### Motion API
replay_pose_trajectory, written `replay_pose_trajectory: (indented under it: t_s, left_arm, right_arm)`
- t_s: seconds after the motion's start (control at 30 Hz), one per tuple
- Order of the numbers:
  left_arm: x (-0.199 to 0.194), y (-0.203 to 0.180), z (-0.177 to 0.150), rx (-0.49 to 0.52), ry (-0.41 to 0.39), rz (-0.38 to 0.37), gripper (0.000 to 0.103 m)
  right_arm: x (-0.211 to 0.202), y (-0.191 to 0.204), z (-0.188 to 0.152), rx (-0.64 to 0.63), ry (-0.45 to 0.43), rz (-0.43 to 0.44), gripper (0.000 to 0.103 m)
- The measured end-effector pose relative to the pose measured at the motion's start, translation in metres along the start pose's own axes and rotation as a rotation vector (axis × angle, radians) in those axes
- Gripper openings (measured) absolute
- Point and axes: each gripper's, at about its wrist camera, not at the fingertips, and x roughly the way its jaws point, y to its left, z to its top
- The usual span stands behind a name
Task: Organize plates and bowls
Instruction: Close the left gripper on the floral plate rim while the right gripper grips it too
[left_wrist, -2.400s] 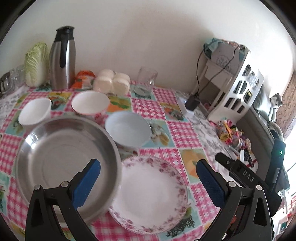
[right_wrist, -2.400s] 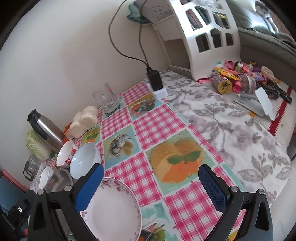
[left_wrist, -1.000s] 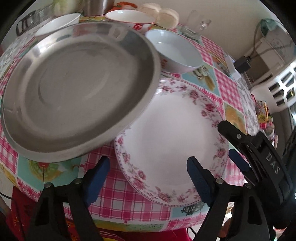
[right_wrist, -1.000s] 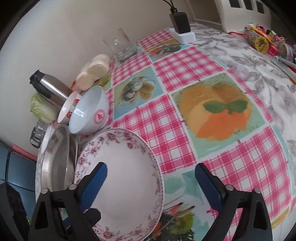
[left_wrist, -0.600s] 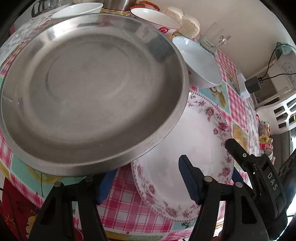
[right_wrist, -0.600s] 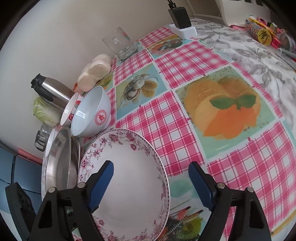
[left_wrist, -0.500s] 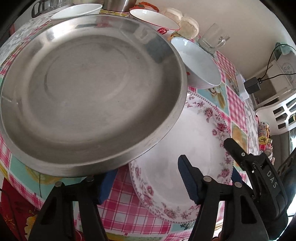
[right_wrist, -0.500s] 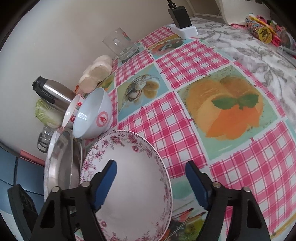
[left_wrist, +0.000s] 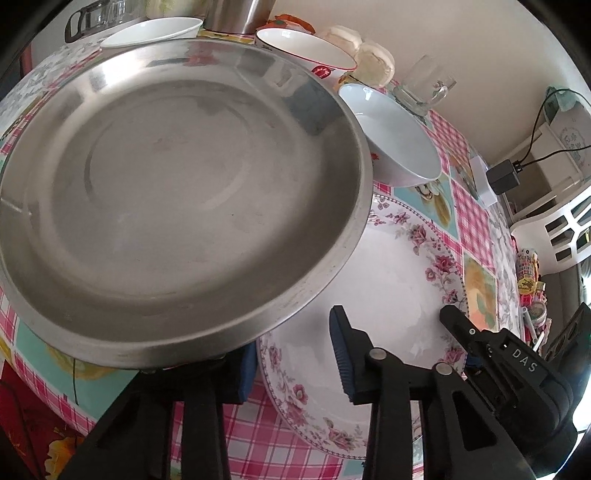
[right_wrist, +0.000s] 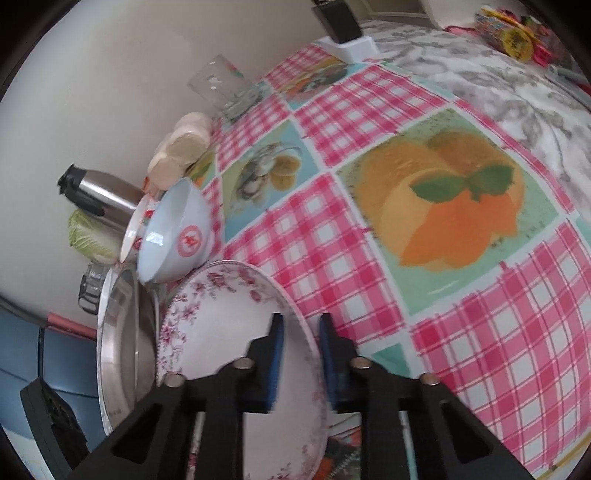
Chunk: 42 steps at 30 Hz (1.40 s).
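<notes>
- The floral plate (right_wrist: 229, 332) sits at the near edge of the surface (right_wrist: 369, 258), with the steel plate (left_wrist: 177, 184) overlapping its left rim.
- Your right hand-held gripper (right_wrist: 299, 354) has just been closing and now pinches the floral plate's right rim. Lift slowly so the china doesn't slip.
- Your left hand-held gripper (left_wrist: 291, 358) has been closing around the steel plate's near rim; can't tell if its pads press yet, so check before lifting.
- Both point steeply down; keep the wrists level.
</notes>
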Motion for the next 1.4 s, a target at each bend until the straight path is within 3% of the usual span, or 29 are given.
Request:
replay_pose_trajectory:
  t_s: [0.2, 0.5, 0.73, 0.93, 1.4]
  left_arm:
    - [0.002, -0.007, -0.002, 0.035, 0.011, -0.001, 0.027]
    - [0.008, -0.030, -0.009, 0.149, 0.050, -0.030, 0.025]
    - [0.015, -0.034, -0.001, 0.145, 0.072, -0.061, 0.025]
    - [0.015, -0.035, 0.002, 0.189, 0.069, -0.056, 0.023]
    - [0.013, -0.035, 0.006, 0.169, 0.088, -0.103, 0.016]
  right_arm:
    - [-0.006, 0.001, 0.001, -0.035, -0.010, -0.052, 0.018]
    - [-0.017, -0.028, 0.006, 0.070, -0.023, -0.014, 0.018]
    - [-0.023, -0.048, 0.007, 0.136, -0.030, 0.042, 0.016]
    - [-0.024, -0.046, 0.005, 0.129, -0.042, 0.034, 0.016]
    - [-0.028, -0.040, 0.006, 0.071, -0.045, -0.029, 0.014]
